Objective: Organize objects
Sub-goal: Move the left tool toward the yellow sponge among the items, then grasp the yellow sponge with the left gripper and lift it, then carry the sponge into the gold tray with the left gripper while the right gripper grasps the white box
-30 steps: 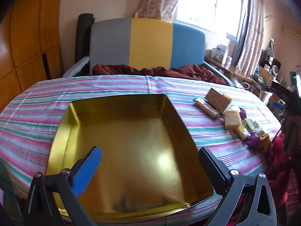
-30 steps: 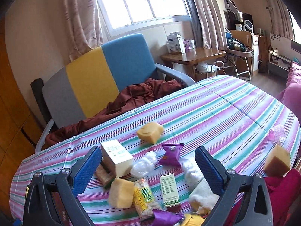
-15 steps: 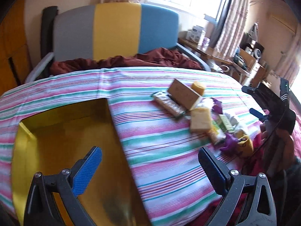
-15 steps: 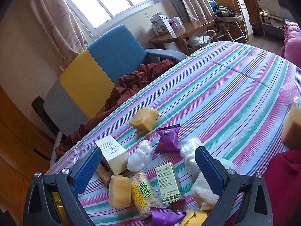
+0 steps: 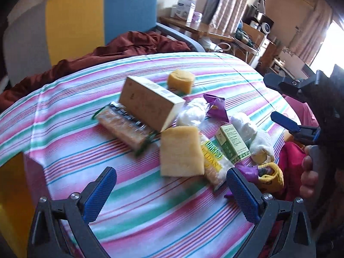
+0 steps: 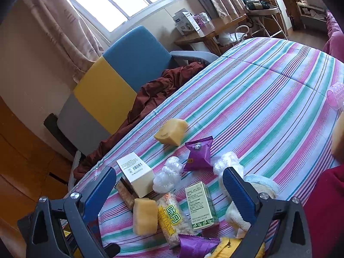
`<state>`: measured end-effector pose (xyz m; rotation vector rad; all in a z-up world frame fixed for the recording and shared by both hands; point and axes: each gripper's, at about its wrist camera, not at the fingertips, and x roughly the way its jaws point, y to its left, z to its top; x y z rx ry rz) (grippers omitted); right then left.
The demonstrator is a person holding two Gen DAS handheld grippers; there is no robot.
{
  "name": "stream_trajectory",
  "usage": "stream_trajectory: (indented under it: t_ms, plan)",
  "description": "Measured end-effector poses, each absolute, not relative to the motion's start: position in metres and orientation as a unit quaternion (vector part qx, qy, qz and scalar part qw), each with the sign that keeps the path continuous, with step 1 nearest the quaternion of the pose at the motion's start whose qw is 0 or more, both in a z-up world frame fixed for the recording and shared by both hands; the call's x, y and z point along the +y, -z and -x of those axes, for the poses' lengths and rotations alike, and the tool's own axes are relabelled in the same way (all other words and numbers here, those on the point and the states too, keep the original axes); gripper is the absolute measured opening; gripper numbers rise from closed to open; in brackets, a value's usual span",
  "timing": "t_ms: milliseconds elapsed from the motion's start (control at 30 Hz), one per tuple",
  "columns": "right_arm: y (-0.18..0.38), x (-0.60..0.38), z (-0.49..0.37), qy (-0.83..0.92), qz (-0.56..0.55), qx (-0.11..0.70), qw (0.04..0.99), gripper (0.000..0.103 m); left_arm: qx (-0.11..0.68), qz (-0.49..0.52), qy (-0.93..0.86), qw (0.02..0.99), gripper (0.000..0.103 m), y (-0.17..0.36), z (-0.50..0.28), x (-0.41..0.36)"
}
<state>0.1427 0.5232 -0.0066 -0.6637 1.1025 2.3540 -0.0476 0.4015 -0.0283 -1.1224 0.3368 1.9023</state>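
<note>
Both tongs gape with nothing between their pads above a striped cloth [image 5: 133, 210]. Ahead of the left tongs [image 5: 172, 185] lies a clutter: a sponge [image 5: 180, 150] nearest, a tan box [image 5: 150, 105] leaning on a cracker pack [image 5: 126, 126] beyond. Between the fingers of the right tongs [image 6: 169, 185] lie a green box [image 6: 201, 206] and a rice snack [image 6: 172, 221]. Count: three sponges, two purple packets [image 6: 198, 154], two clear bags [image 6: 168, 175]. A gold tray [image 5: 10, 193] sits at the left tongs' left.

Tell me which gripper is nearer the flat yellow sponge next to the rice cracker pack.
Left. The left gripper hangs open just short of the sponge; the right gripper is off beyond the green box, also open.
</note>
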Motion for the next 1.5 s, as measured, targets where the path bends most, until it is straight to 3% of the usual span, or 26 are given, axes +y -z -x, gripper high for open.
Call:
stream_trajectory:
  t_ms: [100, 167, 300, 933, 1200, 1367, 1500]
  plan:
    - [0.009, 0.524, -0.141, -0.853, 0.245, 0.404, 0.221, 0.101, 0.137, 0.464, -0.754, 0.444, 0.101, 0.041, 0.055, 0.42]
    - [0.01, 0.524, -0.139, -0.853, 0.25, 0.405, 0.216, 0.101, 0.136, 0.479, -0.746, 0.442, 0.092, 0.05, 0.06, 0.43]
    - [0.012, 0.523, -0.136, -0.851, 0.256, 0.405, 0.212, 0.101, 0.126, 0.517, -0.723, 0.44, 0.055, 0.073, 0.071, 0.438]
    - [0.019, 0.498, -0.103, -0.856, 0.337, 0.341, 0.191, 0.101, 0.128, 0.486, -0.764, 0.405, 0.053, 0.068, 0.0, 0.328]
    - [0.006, 0.474, -0.013, -0.876, 0.411, 0.216, 0.132, 0.101, 0.12, 0.484, -0.764, 0.41, 0.053, 0.069, 0.0, 0.327]
    - [0.032, 0.479, 0.051, -0.857, 0.477, 0.159, 0.107, 0.101, 0.109, 0.486, -0.762, 0.414, 0.053, 0.072, 0.002, 0.322]
    - [0.058, 0.479, 0.079, -0.836, 0.52, 0.144, 0.099, 0.095, 0.106, 0.487, -0.76, 0.417, 0.053, 0.072, 0.003, 0.321]
